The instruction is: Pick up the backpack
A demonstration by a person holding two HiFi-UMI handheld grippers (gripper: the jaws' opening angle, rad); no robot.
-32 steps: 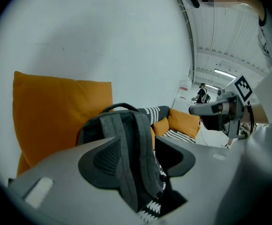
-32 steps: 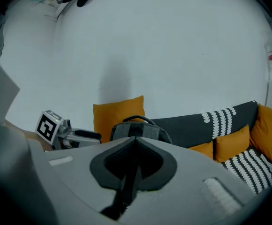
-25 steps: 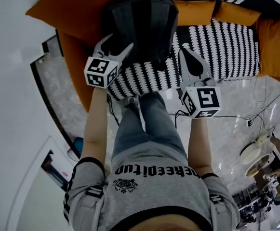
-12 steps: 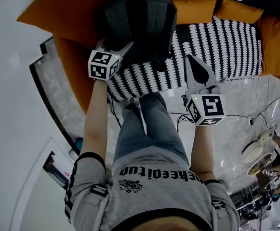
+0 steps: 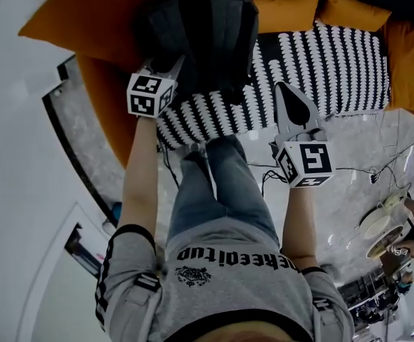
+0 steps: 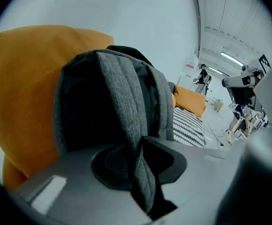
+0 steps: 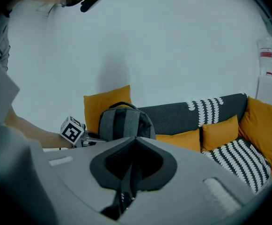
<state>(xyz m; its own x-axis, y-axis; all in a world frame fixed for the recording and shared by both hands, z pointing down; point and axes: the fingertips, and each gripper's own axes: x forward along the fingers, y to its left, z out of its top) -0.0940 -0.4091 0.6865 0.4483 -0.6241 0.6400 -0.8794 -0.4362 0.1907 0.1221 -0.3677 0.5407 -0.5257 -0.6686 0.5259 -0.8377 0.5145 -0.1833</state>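
Gripping with the left claw (image 5: 177, 64), jaws just drawn in to a narrow pinch, the grey padded fabric strap (image 6: 126, 97) of the dark grey cloth backpack (image 5: 203, 30), upright directly ahead of that claw against a plump orange cushion (image 6: 23, 88). Right claw (image 5: 286, 91) pressed together on nothing, backpack well ahead and to its left. Check for strap seated deep between the pads; lift straight and slowly, expecting swing.
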